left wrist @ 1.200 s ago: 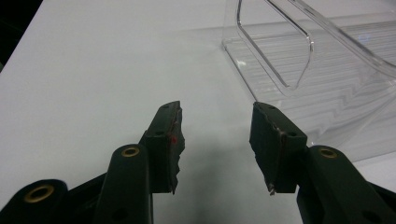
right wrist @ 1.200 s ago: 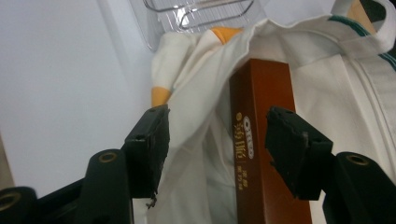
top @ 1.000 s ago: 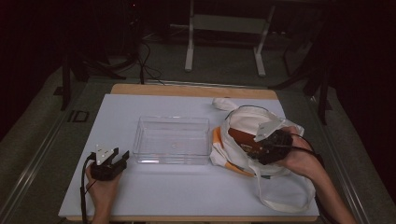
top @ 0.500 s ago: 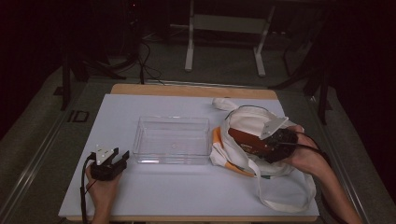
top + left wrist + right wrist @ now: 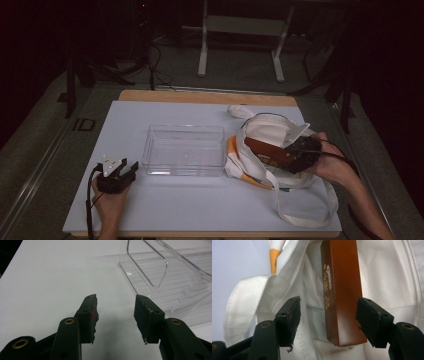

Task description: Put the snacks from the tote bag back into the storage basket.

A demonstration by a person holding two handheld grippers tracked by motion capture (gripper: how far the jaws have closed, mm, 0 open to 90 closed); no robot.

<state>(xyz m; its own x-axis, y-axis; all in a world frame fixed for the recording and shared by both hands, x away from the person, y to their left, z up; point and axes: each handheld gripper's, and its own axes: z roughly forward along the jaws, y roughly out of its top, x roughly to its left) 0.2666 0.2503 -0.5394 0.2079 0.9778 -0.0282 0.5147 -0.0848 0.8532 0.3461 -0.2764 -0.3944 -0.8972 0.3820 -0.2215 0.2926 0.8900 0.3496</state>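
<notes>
Jaws of the right gripper [image 5: 328, 322] have just been opening and now stand apart on either side of the brown box [image 5: 342, 292], with a clear gap at the left pad, so nothing is gripped. Largest of the things is the white table [image 5: 200, 210]. On its right side lies the cream tote bag [image 5: 265, 131], and the brown box rests on it, lengthwise, its near end between the right gripper's pads. A clear plastic tray [image 5: 184, 150] sits at mid-table, just left of the bag. Near the table's front-left, the left gripper [image 5: 116, 315] rests with jaws spread and nothing between them, beside the tray's corner.
</notes>
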